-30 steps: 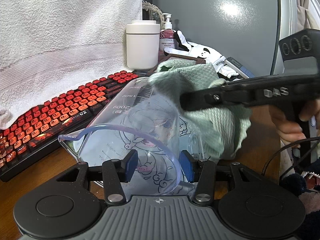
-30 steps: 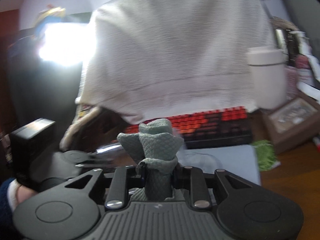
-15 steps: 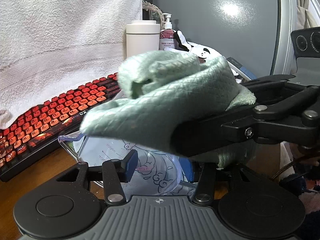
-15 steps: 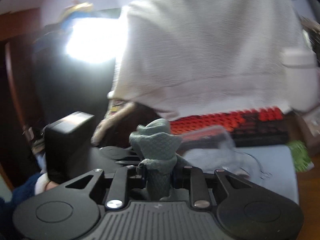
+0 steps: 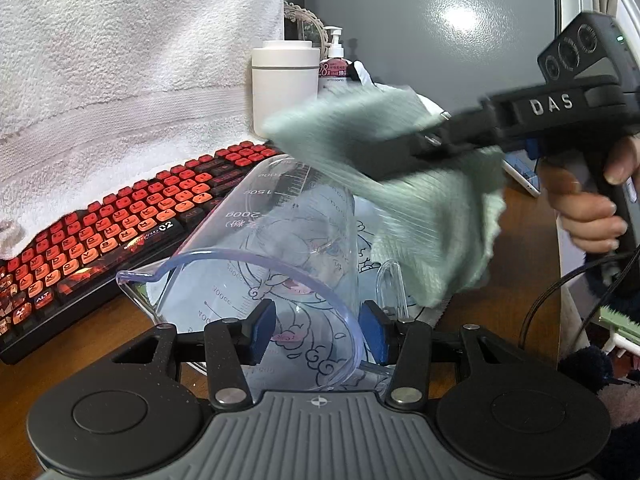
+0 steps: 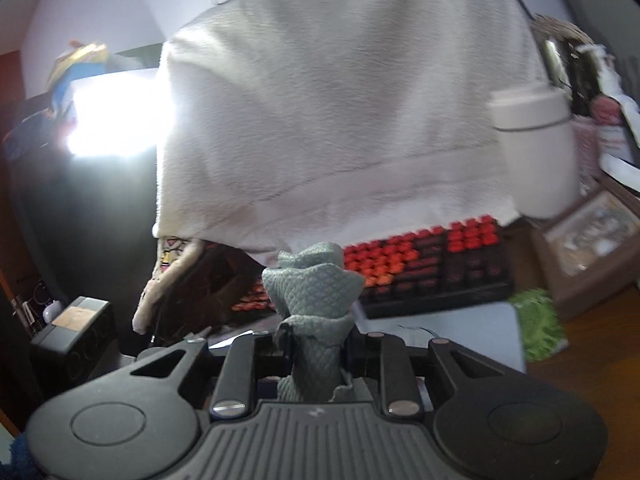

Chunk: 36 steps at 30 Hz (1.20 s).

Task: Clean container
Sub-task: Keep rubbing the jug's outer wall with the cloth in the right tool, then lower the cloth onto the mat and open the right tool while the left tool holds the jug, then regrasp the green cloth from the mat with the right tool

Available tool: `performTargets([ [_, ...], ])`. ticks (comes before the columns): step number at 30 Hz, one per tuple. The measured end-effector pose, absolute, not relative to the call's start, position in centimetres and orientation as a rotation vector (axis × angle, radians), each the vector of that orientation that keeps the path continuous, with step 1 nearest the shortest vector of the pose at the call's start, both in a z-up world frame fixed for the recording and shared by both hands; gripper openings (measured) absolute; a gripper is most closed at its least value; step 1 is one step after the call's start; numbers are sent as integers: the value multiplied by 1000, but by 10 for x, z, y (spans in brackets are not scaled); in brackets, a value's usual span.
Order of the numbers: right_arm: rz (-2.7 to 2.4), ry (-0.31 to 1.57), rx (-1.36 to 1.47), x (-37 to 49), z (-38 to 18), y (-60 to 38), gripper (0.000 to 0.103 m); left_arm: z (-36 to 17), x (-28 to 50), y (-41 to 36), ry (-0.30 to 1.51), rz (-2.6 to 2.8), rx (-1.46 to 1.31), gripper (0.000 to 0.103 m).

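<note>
1. Right at the centre sits the clear measuring jug (image 5: 280,240), tipped on its side with the open mouth and spout facing the left wrist camera; printed scale marks and a cartoon figure show through the wall; it hangs just above the wooden desk (image 5: 80,340), in front of the keyboard.
2. The left gripper (image 5: 318,330) has it; the two blue pads (image 5: 262,330) stand narrow, one each side of the jug's rim at its near, lower edge, clamped on the plastic.
3. Above and to the right of the jug comes the green cloth (image 5: 420,184), streaked with motion blur, draped over the jug's upper right side; whether it presses on the wall I cannot tell.
4. The right gripper (image 6: 316,356) is pinched tight on that cloth; a wad of it pokes out past the fingertips in the right wrist view; a hand (image 5: 584,208) grips its black handle.
5. Further out, a red-and-black keyboard (image 5: 120,216) lies on the desk; a white towel (image 5: 120,60) hangs behind it.
6. A white cylindrical canister (image 5: 284,84) stands at the back, a pump bottle (image 5: 334,64) just beside it; a grey panel rises behind.
</note>
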State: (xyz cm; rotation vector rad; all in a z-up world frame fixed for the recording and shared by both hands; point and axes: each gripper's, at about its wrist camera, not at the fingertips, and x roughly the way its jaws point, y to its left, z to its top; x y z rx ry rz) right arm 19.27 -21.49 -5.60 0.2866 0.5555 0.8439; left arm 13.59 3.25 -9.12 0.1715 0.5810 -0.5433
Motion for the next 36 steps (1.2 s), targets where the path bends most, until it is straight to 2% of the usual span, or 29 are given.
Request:
performTargets([
  [5,811,782,455,207,-78,-253,24,-91,137,33,581,-543,174,47],
  [9,740,802,391,204,-85,-267,26,-91,138,34,581,-543,174,47],
  [11,709,781,326,203,-84,-268,35,-91,138,34,581,-543,174,47],
  [15,707,746,223,205,-78,-271,46,-91,139,34,580,-543,175,47],
  [17,723,724,168,206,-73,-274,65,-91,139,34,581,-543,174,47],
  [19,715,678,106,206,-66,-278,75,-91,139,34,581,-543,174,47],
  [20,712,654,76,205,-62,-280,79,-91,140,34,581,-543,174,47],
  [24,742,598,-53,203,-45,-283,83,-91,140,34,581,-543,174,47],
  [26,762,571,-130,198,-39,-282,96,-91,140,34,581,-543,173,47],
  [30,772,496,-219,188,-34,-284,96,-91,140,34,581,-543,173,47],
  [34,825,502,-219,186,-36,-290,96,-91,141,34,581,-543,173,47],
  [36,838,523,-231,183,-39,-289,101,-91,141,34,581,-543,173,47],
])
